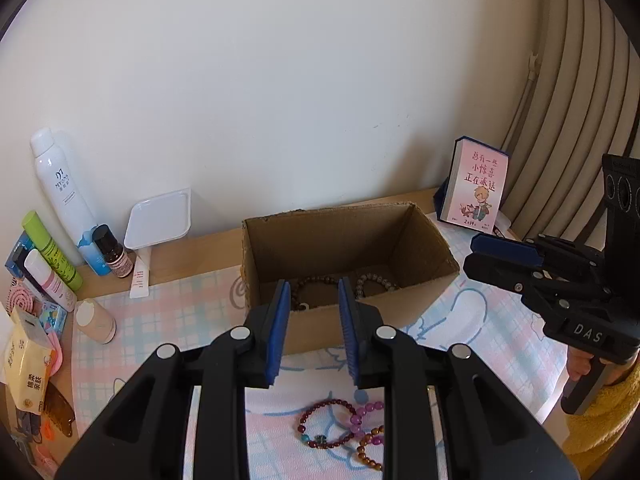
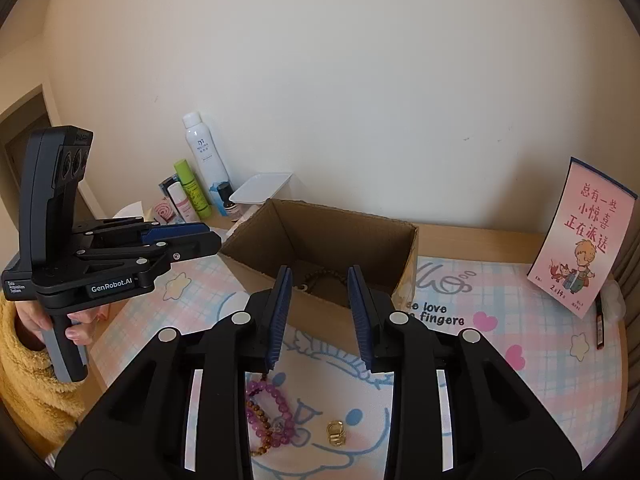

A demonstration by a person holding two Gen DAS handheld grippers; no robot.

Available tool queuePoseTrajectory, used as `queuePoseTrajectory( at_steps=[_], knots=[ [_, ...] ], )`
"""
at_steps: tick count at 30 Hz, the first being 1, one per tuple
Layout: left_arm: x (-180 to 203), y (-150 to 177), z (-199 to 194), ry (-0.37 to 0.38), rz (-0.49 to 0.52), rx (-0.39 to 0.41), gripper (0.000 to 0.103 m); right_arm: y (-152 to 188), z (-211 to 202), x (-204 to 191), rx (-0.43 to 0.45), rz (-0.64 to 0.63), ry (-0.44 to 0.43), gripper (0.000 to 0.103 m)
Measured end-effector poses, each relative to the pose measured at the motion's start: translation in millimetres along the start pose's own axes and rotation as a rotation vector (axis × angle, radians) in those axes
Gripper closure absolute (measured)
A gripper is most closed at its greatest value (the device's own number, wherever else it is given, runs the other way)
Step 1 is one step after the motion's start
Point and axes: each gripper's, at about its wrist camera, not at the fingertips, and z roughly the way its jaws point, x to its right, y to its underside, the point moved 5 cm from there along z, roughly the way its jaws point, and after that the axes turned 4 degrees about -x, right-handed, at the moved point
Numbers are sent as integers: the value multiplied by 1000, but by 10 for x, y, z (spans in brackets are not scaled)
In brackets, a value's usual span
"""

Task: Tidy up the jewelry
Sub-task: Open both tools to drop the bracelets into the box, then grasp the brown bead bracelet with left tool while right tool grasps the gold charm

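Your left gripper (image 1: 314,328) and right gripper (image 2: 320,314) both stand slightly open and empty above the box's (image 1: 424,240) near wall; bracelets (image 1: 340,432) lie on the mat (image 1: 168,320) beneath them.

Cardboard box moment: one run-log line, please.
cardboard box: two bead bracelets inside | mat: more bracelets left | left tongs, right tongs: open, empty

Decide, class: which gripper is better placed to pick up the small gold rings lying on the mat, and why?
Probably the right gripper. The gold rings lie just below its open, empty fingers in its own view. The left gripper shows only bracelets beneath it, the dark red bracelet nearest, with no rings visible there.
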Motion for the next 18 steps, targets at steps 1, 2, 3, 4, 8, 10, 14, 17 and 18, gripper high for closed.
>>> queuePoseTrajectory(
  at_steps=[1,2,3,4,8,10,14,17,18],
  knots=[
    [19,53,-35,9,-1,0,79,36,-44,-16,1,-3,-3,75],
    [34,110,-62,25,-7,-3,79,75,-82,-28,0,-10,-1,75],
    [48,165,-80,39,-12,-10,79,123,-107,-34,-7,-16,8,75],
    [66,222,-93,53,-13,-18,79,178,-122,-39,-15,-22,19,75],
    [107,442,-112,58,4,-43,79,434,-126,7,-62,-43,66,75],
    [118,556,-97,61,9,-62,79,576,-95,56,-89,-45,85,75],
    [180,769,-19,53,41,-106,79,799,-11,161,-129,-24,95,75],
    [208,893,45,57,46,-132,79,936,50,212,-146,3,71,75],
    [217,934,68,58,46,-140,79,978,71,226,-152,9,71,75]
  ],
)
